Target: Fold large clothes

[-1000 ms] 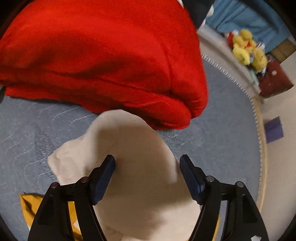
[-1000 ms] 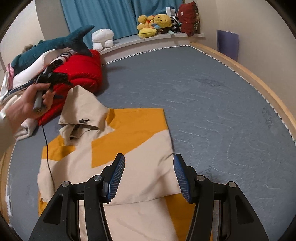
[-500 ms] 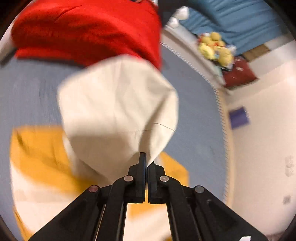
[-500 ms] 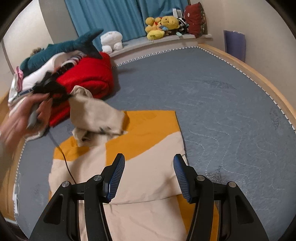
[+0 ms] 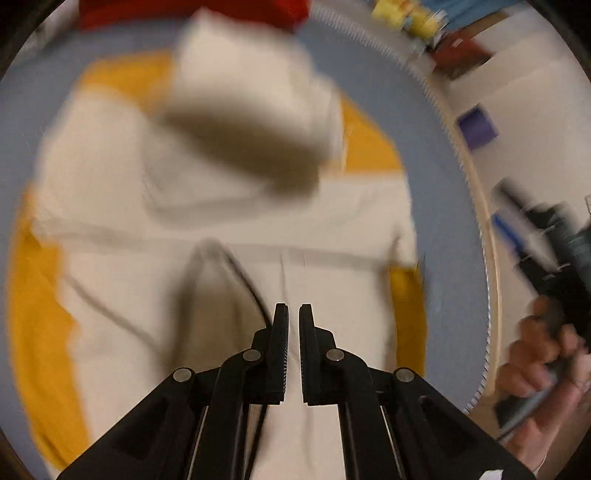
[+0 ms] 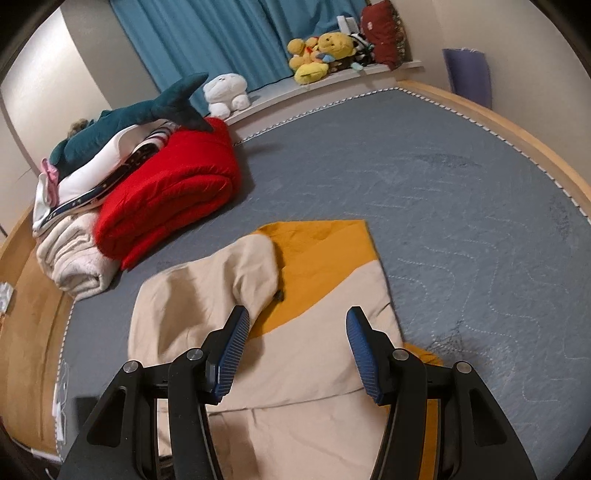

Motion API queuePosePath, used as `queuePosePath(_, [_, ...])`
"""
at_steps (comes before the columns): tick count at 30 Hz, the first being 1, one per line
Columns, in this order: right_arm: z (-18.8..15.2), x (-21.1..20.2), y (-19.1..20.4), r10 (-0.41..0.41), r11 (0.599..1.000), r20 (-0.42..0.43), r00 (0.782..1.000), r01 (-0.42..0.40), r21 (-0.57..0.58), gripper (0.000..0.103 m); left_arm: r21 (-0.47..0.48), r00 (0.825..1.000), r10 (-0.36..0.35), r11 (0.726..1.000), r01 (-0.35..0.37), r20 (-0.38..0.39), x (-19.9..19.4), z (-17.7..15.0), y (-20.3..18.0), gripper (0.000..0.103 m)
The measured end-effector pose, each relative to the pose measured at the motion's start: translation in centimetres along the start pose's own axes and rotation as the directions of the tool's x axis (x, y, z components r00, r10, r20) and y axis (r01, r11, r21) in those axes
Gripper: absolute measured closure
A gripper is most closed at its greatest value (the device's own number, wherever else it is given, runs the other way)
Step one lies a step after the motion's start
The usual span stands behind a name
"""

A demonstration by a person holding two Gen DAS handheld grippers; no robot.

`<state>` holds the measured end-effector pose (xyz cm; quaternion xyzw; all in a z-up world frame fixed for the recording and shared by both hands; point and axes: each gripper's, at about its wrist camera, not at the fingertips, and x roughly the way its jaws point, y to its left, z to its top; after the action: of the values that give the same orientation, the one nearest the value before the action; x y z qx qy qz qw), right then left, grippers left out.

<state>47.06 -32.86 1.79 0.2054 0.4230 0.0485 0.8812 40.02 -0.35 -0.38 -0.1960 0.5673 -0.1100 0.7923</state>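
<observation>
Left gripper (image 5: 291, 317) shows its black jaws opening by a narrow slit with nothing visibly between them, poised over the cream part of the garment (image 5: 229, 206), though that view is smeared with blur; right gripper (image 6: 295, 332) stands with its blue-padded jaws about half apart and empty, hovering above the same garment (image 6: 303, 354) without touching it; a hand (image 5: 543, 362) grips the right tool's handle at the right edge of the left wrist view.

Cream-and-mustard, the garment lies spread on the grey-blue mattress (image 6: 443, 206), its cream hood (image 6: 236, 280) flopped over the upper body, a small dark toggle (image 6: 279, 294) just beside the hood on a mustard patch; one mustard corner reaches away from the hood toward the far side of the mattress.

Beyond the garment's left side sits a folded red blanket (image 6: 170, 192), touching a rolled cream towel (image 6: 74, 258); a teal shark plush (image 6: 140, 114) lies on the pile behind the blanket; farther still from the garment, a white plush (image 6: 226, 92) and yellow plush toys (image 6: 321, 55) line the ledge before blue curtains (image 6: 221, 33); a purple box (image 6: 467, 74) stands past the mattress's wooden rim.
</observation>
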Motion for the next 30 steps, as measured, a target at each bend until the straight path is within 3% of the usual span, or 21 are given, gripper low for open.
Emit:
queuePosePath(1, [-0.1, 0.2, 0.1, 0.017, 1.0, -0.009, 1.0, -0.017, 0.007, 0.047, 0.022, 0.997, 0.022, 0.999, -0.024, 0.072, -2.2, 1.6, 0.0, 0.094])
queuePosePath(2, [-0.2, 0.4, 0.2, 0.033, 0.999, -0.017, 0.999, -0.033, 0.013, 0.047, 0.03, 0.992, 0.039, 0.999, -0.043, 0.12, -3.7, 3.4, 0.3, 0.077])
queuePosePath(3, [-0.3, 0.7, 0.3, 0.054, 0.998, -0.028, 0.998, -0.053, 0.021, 0.047, 0.025, 0.989, 0.045, 0.999, -0.049, 0.139, -4.6, 4.4, 0.9, 0.046])
queuePosePath(4, [-0.5, 1.2, 0.6, 0.086, 0.996, -0.05, 0.995, -0.085, 0.028, 0.047, -0.009, 0.987, 0.05, 0.999, -0.049, 0.154, -5.2, 6.7, 1.8, 0.034])
queuePosePath(7, [-1.2, 2.8, 1.3, 0.191, 0.981, -0.116, 0.975, -0.185, 0.057, 0.047, -0.111, 0.997, 0.051, 0.993, -0.044, 0.061, -3.8, 11.6, 4.5, 0.03])
queuePosePath(9, [-1.9, 4.4, 1.5, 0.278, 0.958, -0.163, 0.947, -0.259, 0.126, 0.047, -0.24, 0.999, -0.014, 0.971, 0.003, -0.044, -1.7, 13.7, 7.0, 0.031])
queuePosePath(12, [-2.8, 7.6, 1.9, 0.377, 0.914, -0.221, 0.899, -0.322, 0.247, 0.047, -0.393, 0.98, -0.138, 0.917, 0.07, -0.147, 1.0, 13.9, 9.9, 0.031])
queuePosePath(14, [-3.0, 10.7, 2.8, 0.432, 0.884, -0.258, 0.864, -0.35, 0.31, 0.047, -0.478, 0.964, -0.217, 0.87, 0.121, -0.152, 2.7, 14.2, 11.5, 0.03])
queuePosePath(17, [-3.4, 14.0, 3.9, 0.451, 0.874, -0.293, 0.843, -0.352, 0.334, 0.046, -0.511, 0.956, -0.236, 0.851, 0.116, -0.176, 4.6, 14.5, 12.3, 0.03])
queuePosePath(19, [-3.9, 16.3, 4.1, 0.473, 0.854, -0.31, 0.825, -0.343, 0.391, 0.046, -0.507, 0.947, -0.258, 0.852, 0.13, -0.192, 5.9, 14.3, 12.7, 0.032])
queuePosePath(20, [-4.2, 16.9, 4.2, 0.478, 0.848, -0.312, 0.821, -0.339, 0.408, 0.046, -0.505, 0.944, -0.269, 0.851, 0.142, -0.189, 6.6, 14.4, 12.9, 0.039])
queuePosePath(21, [-4.5, 17.5, 4.2, 0.481, 0.843, -0.316, 0.818, -0.333, 0.423, 0.047, -0.494, 0.945, -0.279, 0.854, 0.162, -0.172, 7.0, 14.7, 12.8, 0.061])
queuePosePath(22, [-4.7, 17.9, 4.4, 0.473, 0.849, -0.322, 0.82, -0.326, 0.416, 0.048, -0.464, 0.946, -0.285, 0.866, 0.185, -0.153, 7.1, 14.9, 12.6, 0.075])
queuePosePath(23, [-4.7, 17.9, 4.5, 0.458, 0.859, -0.318, 0.83, -0.321, 0.4, 0.068, -0.431, 0.953, -0.273, 0.881, 0.194, -0.129, 6.7, 14.9, 12.5, 0.1])
queuePosePath(25, [-4.0, 17.2, 4.0, 0.435, 0.868, -0.267, 0.86, -0.322, 0.377, 0.101, -0.357, 0.959, -0.281, 0.9, 0.25, -0.038, 4.8, 14.8, 11.6, 0.101])
queuePosePath(26, [-3.4, 16.3, 3.3, 0.431, 0.865, -0.23, 0.872, -0.327, 0.382, 0.101, -0.306, 0.951, -0.308, 0.905, 0.297, 0.013, 3.5, 14.9, 11.3, 0.099])
queuePosePath(27, [-2.4, 14.5, 2.8, 0.427, 0.858, -0.14, 0.893, -0.352, 0.375, 0.102, -0.228, 0.938, -0.339, 0.91, 0.346, 0.072, 2.0, 14.5, 10.4, 0.099])
queuePosePath(30, [0.1, 10.1, 3.7, 0.415, 0.88, 0.024, 0.91, -0.408, 0.245, 0.103, -0.136, 0.918, -0.375, 0.911, 0.39, 0.127, 0.6, 11.8, 9.3, 0.099])
